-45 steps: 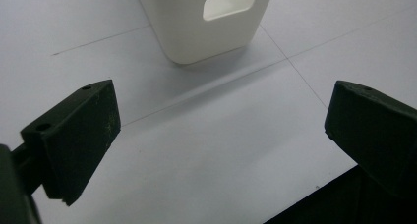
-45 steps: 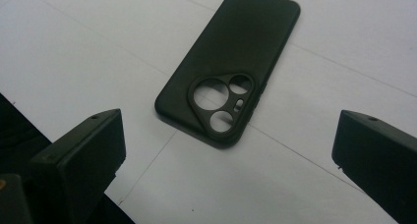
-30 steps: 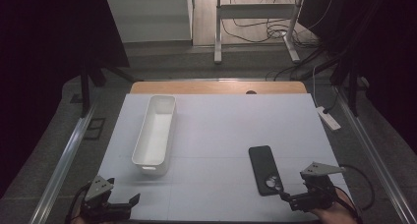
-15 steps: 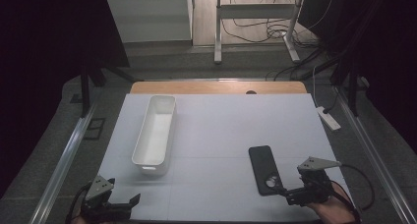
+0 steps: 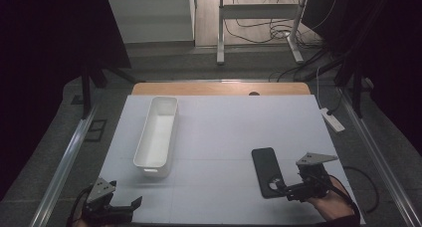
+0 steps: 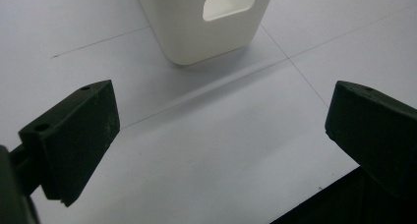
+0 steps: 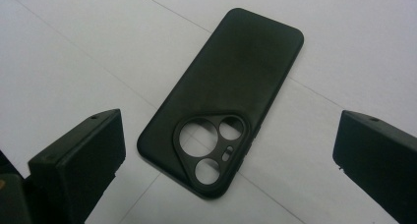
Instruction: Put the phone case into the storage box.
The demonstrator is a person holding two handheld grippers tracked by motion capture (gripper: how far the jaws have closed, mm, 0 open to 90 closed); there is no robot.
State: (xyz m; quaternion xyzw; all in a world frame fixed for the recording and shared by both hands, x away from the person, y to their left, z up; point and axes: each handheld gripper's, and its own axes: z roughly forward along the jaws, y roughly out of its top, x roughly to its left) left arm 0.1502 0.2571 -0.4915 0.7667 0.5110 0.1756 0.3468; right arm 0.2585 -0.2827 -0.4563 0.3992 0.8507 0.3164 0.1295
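Observation:
A black phone case lies flat on the white table, back up, its camera cutouts toward me. My right gripper is open just at the case's near end, and the case lies between and beyond its two jaws. A long white bin stands left of centre, empty as far as I can see. My left gripper is open at the front left edge, pointing at the bin's near end with its handle slot. Nothing is between its jaws.
A white power strip lies off the table's right edge. A wooden strip runs along the far edge. Metal rails flank the table, and cables and a stand sit on the floor beyond.
My right gripper has moved left and slightly forward, closing in on the near end of the phone case. The left gripper has stayed put.

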